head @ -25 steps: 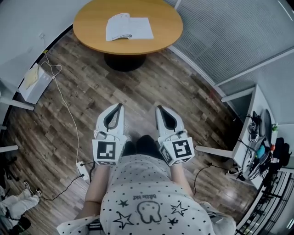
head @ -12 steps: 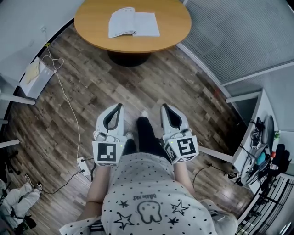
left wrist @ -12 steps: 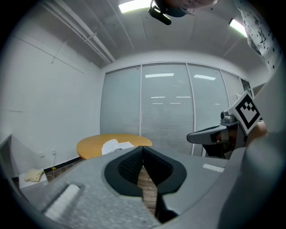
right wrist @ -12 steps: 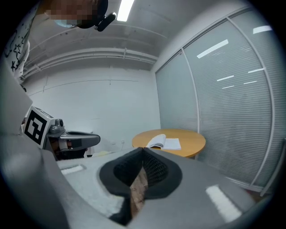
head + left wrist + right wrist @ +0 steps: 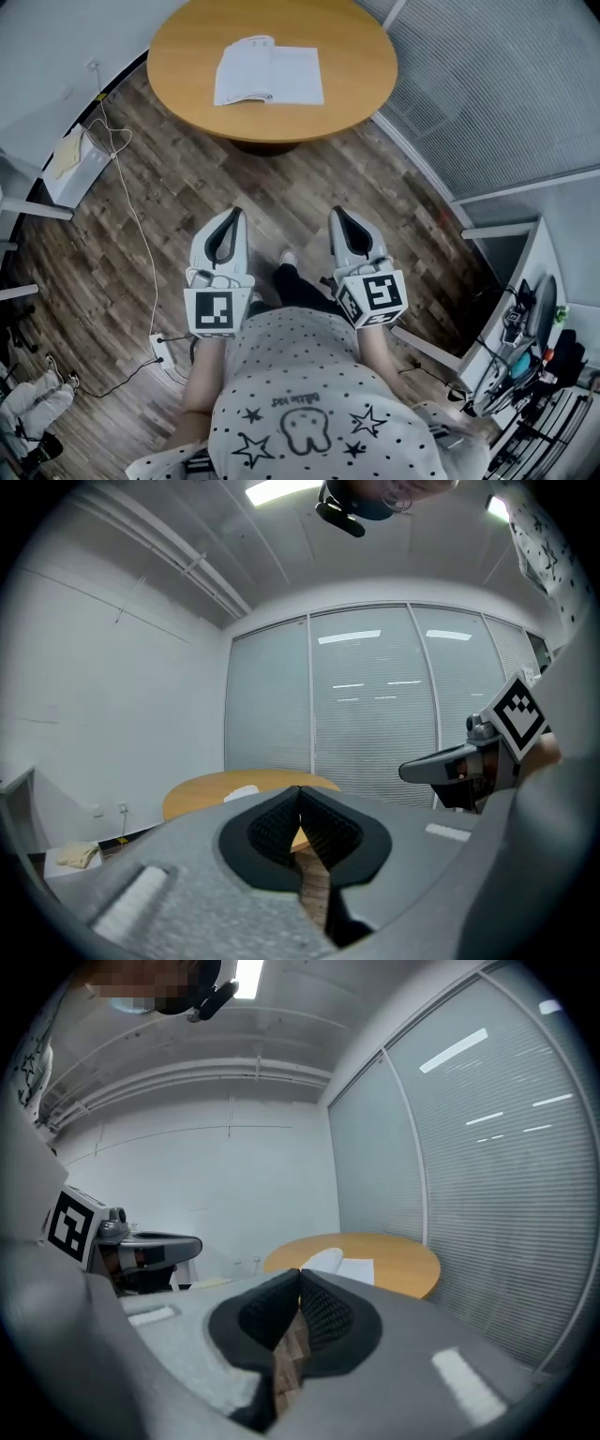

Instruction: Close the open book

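Observation:
An open white book [image 5: 269, 71] lies flat on a round wooden table [image 5: 356, 75] at the top of the head view, and it shows as a pale shape [image 5: 337, 1264] in the right gripper view. My left gripper [image 5: 240, 212] and right gripper [image 5: 337, 211] are held side by side over the floor, well short of the table. Both point toward it. Each has its jaws shut with nothing between them. In the left gripper view the table [image 5: 216, 789] sits just beyond the closed tips [image 5: 299, 788].
Dark wood-plank floor [image 5: 187, 197] lies between me and the table. A white cable and power strip [image 5: 161, 349] run along the left. A pale box [image 5: 70, 164] stands against the left wall. Blinds-covered glass walls [image 5: 487, 94] close the right side; a cluttered shelf [image 5: 525, 347] is at lower right.
Both grippers and the person have moved toward the table, which now sits lower and larger in the head view. The jaws have stayed shut.

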Motion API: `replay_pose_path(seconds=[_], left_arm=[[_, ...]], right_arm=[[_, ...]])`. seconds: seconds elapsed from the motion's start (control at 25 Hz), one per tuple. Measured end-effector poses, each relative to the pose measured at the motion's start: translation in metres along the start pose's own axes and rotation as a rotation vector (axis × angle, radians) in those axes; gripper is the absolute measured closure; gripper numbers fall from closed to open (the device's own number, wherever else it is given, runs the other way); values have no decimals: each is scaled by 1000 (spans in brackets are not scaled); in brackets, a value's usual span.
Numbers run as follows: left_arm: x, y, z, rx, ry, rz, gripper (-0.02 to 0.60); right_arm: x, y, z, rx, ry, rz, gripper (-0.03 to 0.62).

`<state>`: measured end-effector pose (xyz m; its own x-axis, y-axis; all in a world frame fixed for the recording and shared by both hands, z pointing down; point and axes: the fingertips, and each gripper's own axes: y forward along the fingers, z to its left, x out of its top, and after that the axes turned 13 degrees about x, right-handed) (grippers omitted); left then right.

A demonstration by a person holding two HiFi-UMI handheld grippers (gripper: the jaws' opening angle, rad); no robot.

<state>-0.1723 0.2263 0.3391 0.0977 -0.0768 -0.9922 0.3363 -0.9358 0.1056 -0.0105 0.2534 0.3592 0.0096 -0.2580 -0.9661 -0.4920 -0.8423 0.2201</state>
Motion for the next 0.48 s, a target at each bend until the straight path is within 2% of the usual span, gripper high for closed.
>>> replay_pose_path(seconds=[0.16,0.48], left_arm=[[3,29,-13,31,-20,12,572],[3,73,-26,80,-8,7,572]], right_arm=[[5,10,-37,18,4,2,589],[6,26,-91,41,22,18,589]])
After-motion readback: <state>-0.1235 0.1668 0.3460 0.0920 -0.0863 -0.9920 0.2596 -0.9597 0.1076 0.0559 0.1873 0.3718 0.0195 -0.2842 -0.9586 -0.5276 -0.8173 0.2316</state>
